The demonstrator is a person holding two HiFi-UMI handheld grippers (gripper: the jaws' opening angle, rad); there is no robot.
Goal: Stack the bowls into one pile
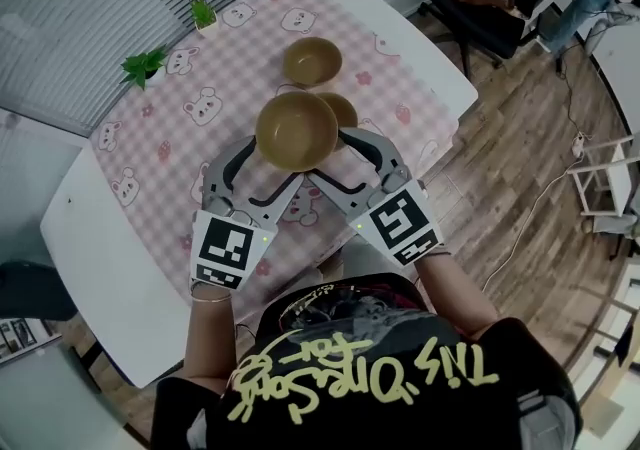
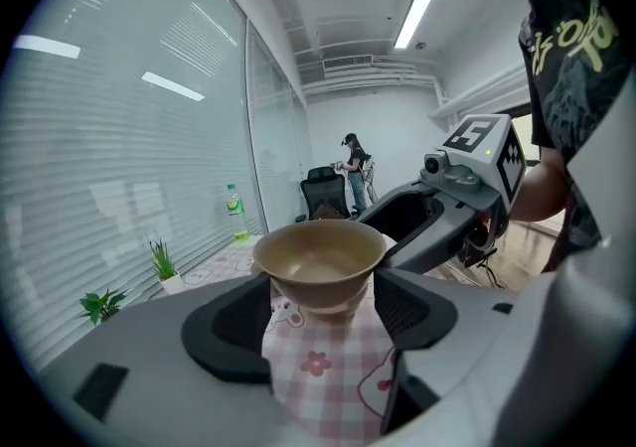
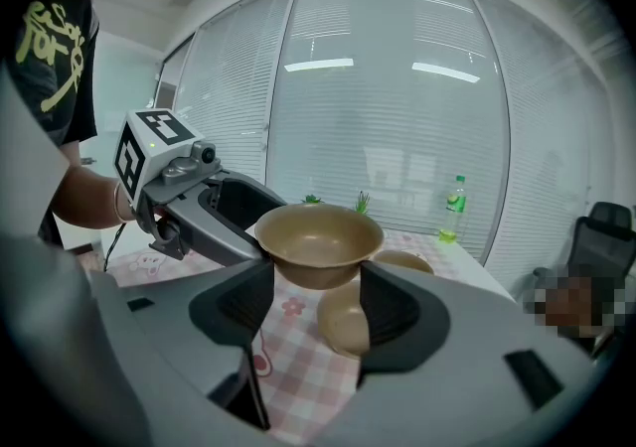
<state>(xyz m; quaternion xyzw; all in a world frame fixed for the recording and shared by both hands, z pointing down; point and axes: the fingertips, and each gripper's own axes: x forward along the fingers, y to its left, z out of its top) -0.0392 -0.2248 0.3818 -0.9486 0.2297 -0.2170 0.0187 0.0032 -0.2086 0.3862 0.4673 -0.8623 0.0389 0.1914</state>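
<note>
Pink checked tablecloth point(image 1: 200, 88) with bear prints, laid over a white table point(image 1: 90, 248) beside a wall of window blinds.

**Raised bowl** point(image 1: 296, 130): brown, smooth, clear of the cloth, carried jointly at the tips of the left gripper point(image 1: 272, 160) and the right gripper point(image 1: 330, 156). Each gripper's jaws stand wide apart, with the pads bearing on the bowl's lower wall beneath the flared rim. Neither tool has hold of anything else.

**Resting bowls:** just beyond and below the jaw tips sits the near bowl point(image 3: 345, 321). Further ahead is the far bowl point(image 3: 402, 261). Both are upright on the cloth and close together; whether they touch is not clear.

**Handling (judged):** the raised bowl appears rigid and light. Its smooth, sloping wall gives the pads little purchase, so it could slide if tilted. The soundest hold is low on the wall, under the flare of the rim, from opposing sides, with the bowl kept level. Nesting it into a like bowl should need little force.

**Views compared:**
- **Head view:** it alone shows both tools converging on the bowl from either side. Most of the near bowl is hidden behind the raised one.
- **Right gripper view:** it alone shows both resting bowls beneath the raised bowl's foot, with a green bottle point(image 3: 455, 207) far ahead.
- **Left gripper view:** it shows neither resting bowl. It does show bare cloth under the foot, the right gripper's marker cube point(image 2: 487, 152), and a person point(image 2: 353, 172) standing far across the room.
</note>
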